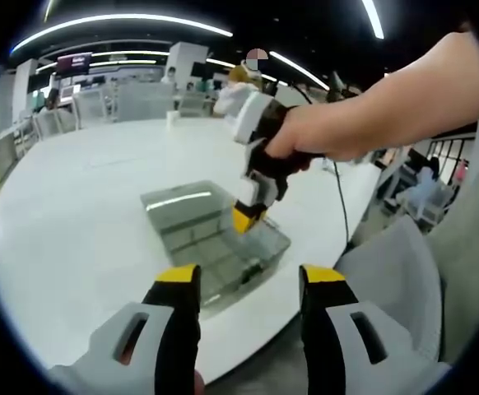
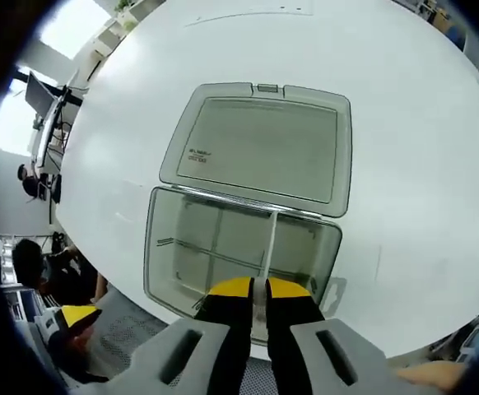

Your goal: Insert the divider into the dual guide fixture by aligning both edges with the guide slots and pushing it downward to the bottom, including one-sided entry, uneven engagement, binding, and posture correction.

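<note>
right gripper [image 2: 251, 287] pinched on the divider's [image 2: 270, 243] near end, down in the clear box [image 2: 161, 247] on the table [image 2: 412, 164]; divider runs straight away toward the hinged lid [image 2: 260, 148] | left gripper [image 1: 248, 276] open, holding nothing; hangs back near the table edge, so right's way closer

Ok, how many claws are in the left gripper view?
2. The left claw rises open from the bottom edge. The right claw, in a person's hand, reaches down into the clear box, shut on the divider.
</note>
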The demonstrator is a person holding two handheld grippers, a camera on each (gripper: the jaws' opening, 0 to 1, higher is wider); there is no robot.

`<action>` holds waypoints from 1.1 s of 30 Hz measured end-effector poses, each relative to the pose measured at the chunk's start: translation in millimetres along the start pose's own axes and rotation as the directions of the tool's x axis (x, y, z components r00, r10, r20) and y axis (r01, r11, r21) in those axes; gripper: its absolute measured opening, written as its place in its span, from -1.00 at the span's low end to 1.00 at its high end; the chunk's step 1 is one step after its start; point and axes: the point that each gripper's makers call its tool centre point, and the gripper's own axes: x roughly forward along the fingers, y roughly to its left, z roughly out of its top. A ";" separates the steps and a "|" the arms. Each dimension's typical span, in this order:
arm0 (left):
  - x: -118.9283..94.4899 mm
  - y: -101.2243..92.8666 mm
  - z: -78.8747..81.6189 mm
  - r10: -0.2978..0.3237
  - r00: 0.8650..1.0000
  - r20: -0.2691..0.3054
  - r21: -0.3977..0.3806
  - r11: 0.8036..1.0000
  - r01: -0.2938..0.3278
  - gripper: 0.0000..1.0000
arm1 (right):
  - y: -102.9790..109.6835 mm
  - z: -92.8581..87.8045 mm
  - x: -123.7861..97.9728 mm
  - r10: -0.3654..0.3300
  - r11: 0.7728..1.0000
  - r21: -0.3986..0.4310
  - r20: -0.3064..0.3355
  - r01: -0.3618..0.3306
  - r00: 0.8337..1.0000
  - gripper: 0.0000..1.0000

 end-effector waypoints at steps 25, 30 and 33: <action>1.2 -0.4 -1.2 0.001 1.000 -0.008 0.002 1.000 -0.001 -0.03 | -2.7 0.2 5.5 -0.033 0.999 -0.030 0.036 0.034 0.999 -1.00; 1.7 -0.5 -1.1 0.001 1.000 -0.009 0.002 1.000 -0.001 -0.03 | -2.0 -1.3 5.4 -0.041 0.998 -0.042 0.033 0.042 0.999 -1.00; 2.1 -0.5 -1.2 0.001 1.000 -0.009 0.002 1.000 -0.001 -0.03 | -1.8 -1.4 6.0 -0.043 0.998 -0.040 0.034 0.044 0.999 -1.00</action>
